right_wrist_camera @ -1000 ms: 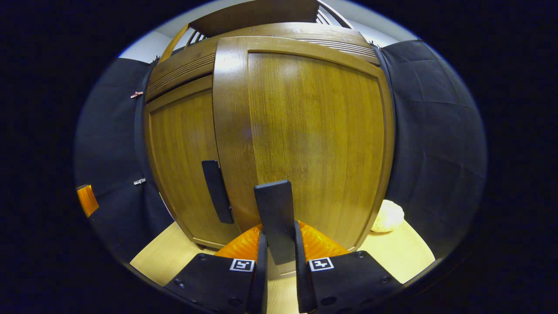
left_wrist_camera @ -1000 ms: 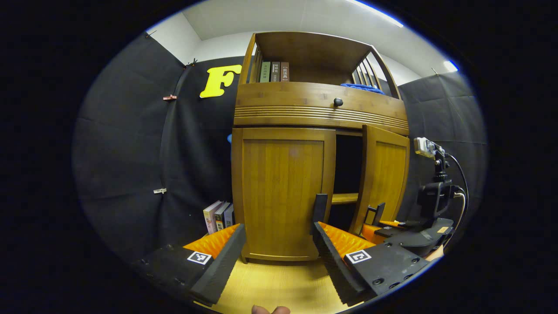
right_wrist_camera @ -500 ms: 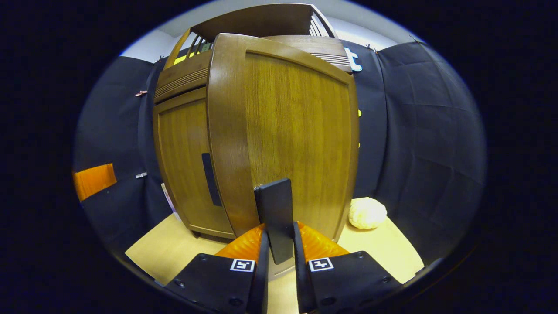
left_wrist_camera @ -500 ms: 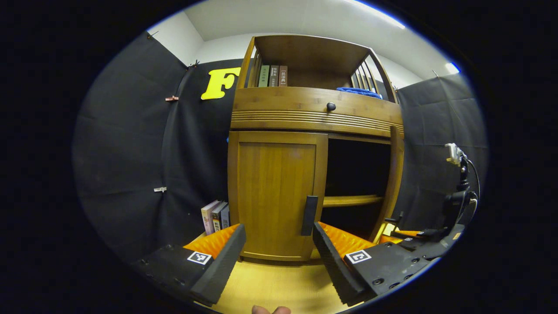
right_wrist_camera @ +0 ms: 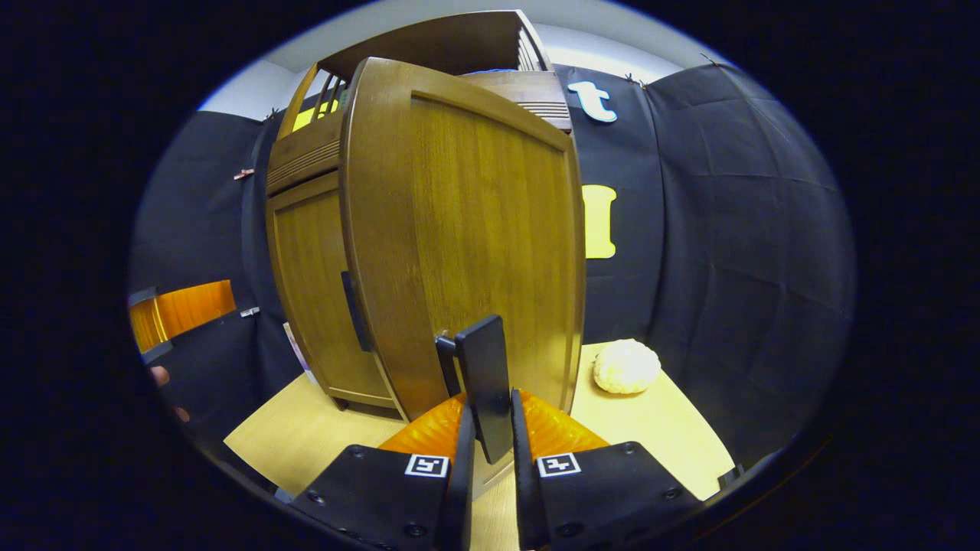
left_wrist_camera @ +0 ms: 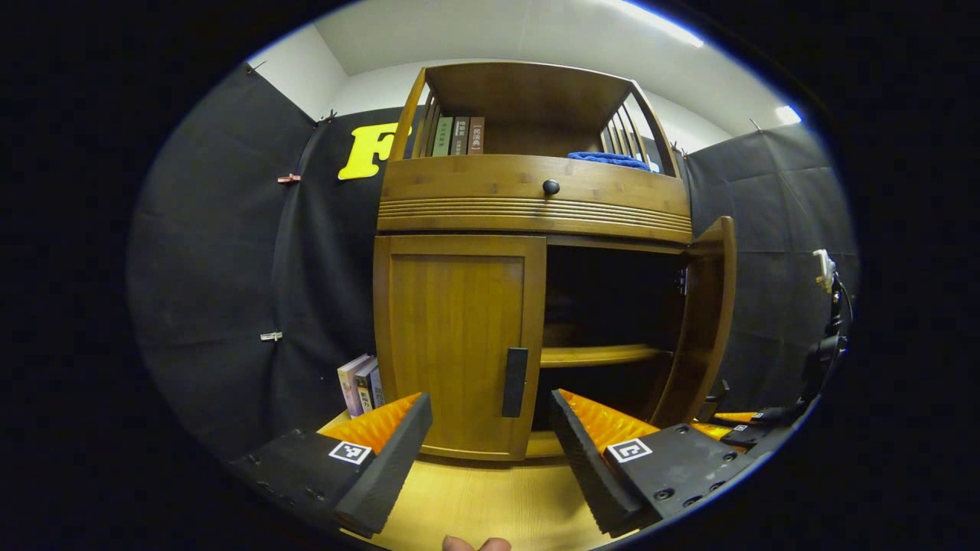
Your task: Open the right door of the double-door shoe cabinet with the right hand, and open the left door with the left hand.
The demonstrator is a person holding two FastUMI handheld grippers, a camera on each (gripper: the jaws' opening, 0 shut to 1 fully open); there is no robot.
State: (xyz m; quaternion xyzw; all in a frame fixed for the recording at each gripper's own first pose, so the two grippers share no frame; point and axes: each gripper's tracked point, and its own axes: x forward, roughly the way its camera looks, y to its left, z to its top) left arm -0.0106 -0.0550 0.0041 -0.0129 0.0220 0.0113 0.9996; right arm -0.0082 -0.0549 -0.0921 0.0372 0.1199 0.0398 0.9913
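Swinging well clear of the shoe cabinet (left_wrist_camera: 536, 207) over the last second, the right door (right_wrist_camera: 467, 237) now stands wide, its handle (right_wrist_camera: 484, 383) clenched in the right gripper (right_wrist_camera: 488, 451), so the closed left door (left_wrist_camera: 457, 344) remains for the left gripper (left_wrist_camera: 490, 428), jaws spread before its handle (left_wrist_camera: 514, 382).

- My left gripper (left_wrist_camera: 490, 444) hangs with its jaws spread wide, nothing between them, both fingers apart and level.
- A fingertip (left_wrist_camera: 475, 544) of my hand shows at the bottom edge of the left gripper view.
- My right gripper (right_wrist_camera: 488, 451) is clamped on the right door's handle (right_wrist_camera: 482, 383), both fingers pressing its sides.
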